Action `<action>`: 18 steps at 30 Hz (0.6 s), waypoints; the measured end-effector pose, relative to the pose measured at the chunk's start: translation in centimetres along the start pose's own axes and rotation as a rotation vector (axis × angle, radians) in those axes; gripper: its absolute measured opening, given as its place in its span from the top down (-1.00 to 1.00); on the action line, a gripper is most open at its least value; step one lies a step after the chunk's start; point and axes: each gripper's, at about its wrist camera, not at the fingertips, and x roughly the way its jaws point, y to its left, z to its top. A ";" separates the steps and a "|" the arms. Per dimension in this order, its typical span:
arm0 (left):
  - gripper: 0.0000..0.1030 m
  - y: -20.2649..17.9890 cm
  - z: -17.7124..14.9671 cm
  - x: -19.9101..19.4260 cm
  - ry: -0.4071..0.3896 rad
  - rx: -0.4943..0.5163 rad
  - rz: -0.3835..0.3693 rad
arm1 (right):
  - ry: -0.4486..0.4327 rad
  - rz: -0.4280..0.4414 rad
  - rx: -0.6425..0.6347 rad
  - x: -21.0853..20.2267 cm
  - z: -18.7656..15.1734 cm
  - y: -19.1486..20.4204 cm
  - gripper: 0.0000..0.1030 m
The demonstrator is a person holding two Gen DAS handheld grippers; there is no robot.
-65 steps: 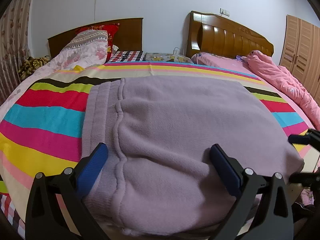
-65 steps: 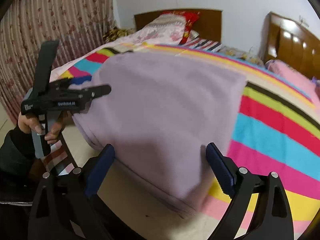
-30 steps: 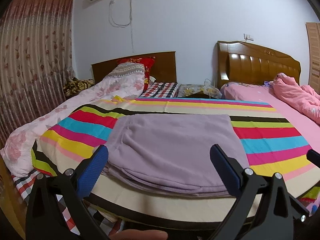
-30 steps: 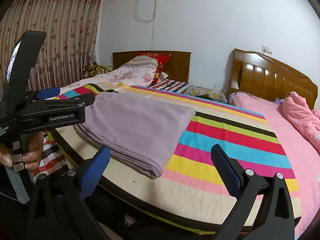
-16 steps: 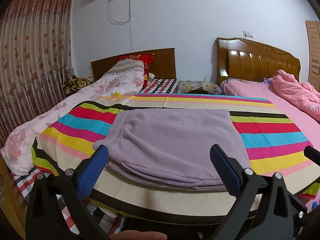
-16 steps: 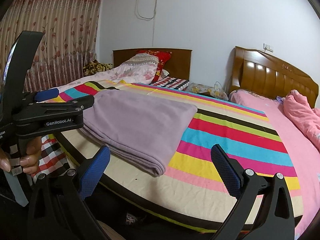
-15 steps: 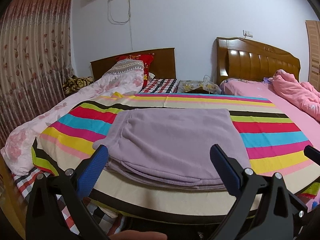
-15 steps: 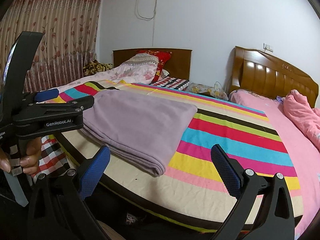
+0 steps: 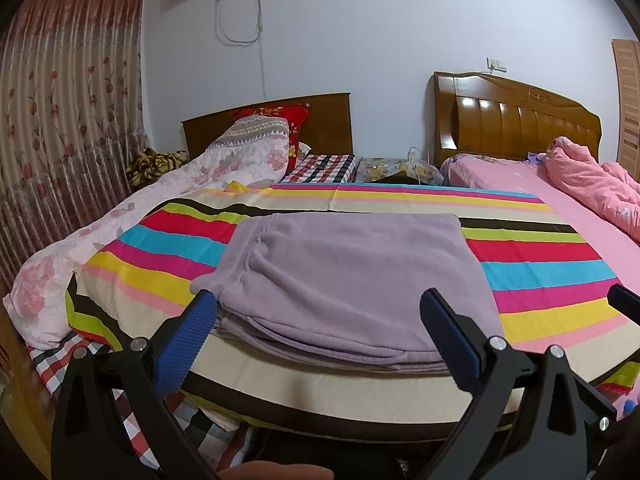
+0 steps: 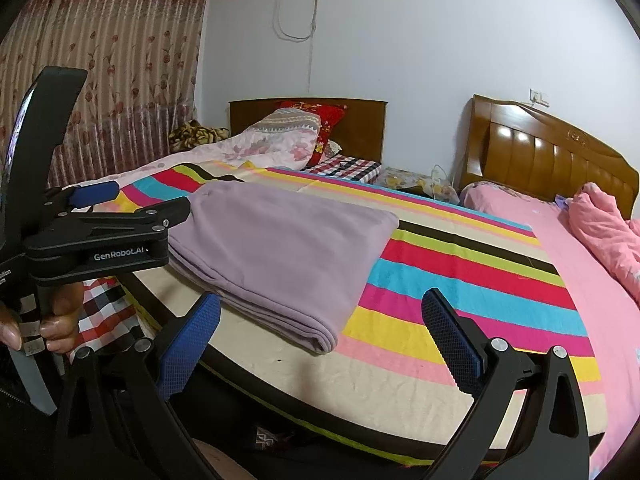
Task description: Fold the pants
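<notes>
The lilac fleece pants [image 9: 344, 276] lie folded into a flat rectangle near the front edge of the striped bedspread [image 9: 540, 276], waistband to the left. In the left wrist view my left gripper [image 9: 320, 304] hangs open in front of the fold, off the bed, holding nothing. In the right wrist view the pants [image 10: 280, 252] lie left of centre, and my right gripper [image 10: 320, 308] is open and empty, short of the bed edge. The left gripper [image 10: 104, 208] also shows there at the left, held by a hand [image 10: 48, 320].
A floral quilt [image 9: 120, 224] and pillows lie along the left side of the bed. A second bed with a pink sheet [image 9: 560, 200] and a crumpled pink blanket [image 9: 592, 184] stands at the right. Wooden headboards [image 9: 516, 124] and a curtain [image 9: 60, 120] line the back and left.
Both grippers have pulled back from the pants and away from the bed since 2.2 s ago. In the last half second almost nothing has shifted.
</notes>
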 end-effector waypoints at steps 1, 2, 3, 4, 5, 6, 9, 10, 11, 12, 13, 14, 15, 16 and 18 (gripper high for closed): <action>-0.97 0.0 0.0 0.0 0.000 0.000 0.000 | 0.000 0.000 -0.001 0.0 0.0 0.0 -0.89; -0.97 0.0 0.0 0.0 0.001 0.000 0.000 | -0.001 0.001 -0.002 0.0 0.0 0.0 -0.89; -0.97 0.0 0.0 -0.1 0.001 0.000 -0.001 | -0.001 0.001 -0.002 -0.1 0.0 0.0 -0.89; -0.97 0.0 0.0 -0.1 0.001 0.000 0.000 | -0.001 0.002 -0.003 -0.1 0.0 0.0 -0.89; -0.97 0.0 0.0 -0.1 0.001 0.001 0.001 | -0.001 0.001 -0.002 -0.1 0.0 0.0 -0.89; -0.97 0.0 0.0 -0.1 0.001 0.000 0.000 | -0.001 0.000 -0.002 -0.1 0.0 0.0 -0.89; -0.97 -0.1 0.0 -0.1 0.000 0.000 0.001 | -0.003 0.000 -0.001 -0.1 0.0 0.0 -0.89; -0.97 0.0 0.0 -0.1 0.001 0.000 0.001 | -0.003 -0.001 0.000 -0.1 0.0 0.0 -0.89; -0.97 -0.1 0.0 -0.1 0.001 0.000 0.000 | -0.003 0.000 0.001 -0.2 0.0 0.0 -0.89; -0.97 -0.1 0.0 -0.1 0.001 0.002 0.000 | -0.004 0.000 0.001 -0.2 0.0 0.0 -0.89; -0.97 -0.1 0.0 -0.1 0.001 0.002 0.000 | -0.004 -0.001 0.001 -0.2 0.0 0.0 -0.89; -0.97 -0.1 0.0 -0.1 0.001 0.002 0.001 | -0.005 -0.001 0.001 -0.2 0.0 0.0 -0.89; -0.97 -0.1 0.0 -0.1 0.001 0.003 0.001 | -0.004 0.000 0.000 -0.2 0.0 0.0 -0.89; -0.97 -0.1 0.0 -0.1 0.001 0.002 0.001 | -0.004 -0.001 0.002 -0.2 0.0 -0.1 -0.89; -0.97 -0.1 0.0 -0.1 0.001 0.001 0.002 | -0.005 -0.002 0.004 -0.2 0.1 0.0 -0.89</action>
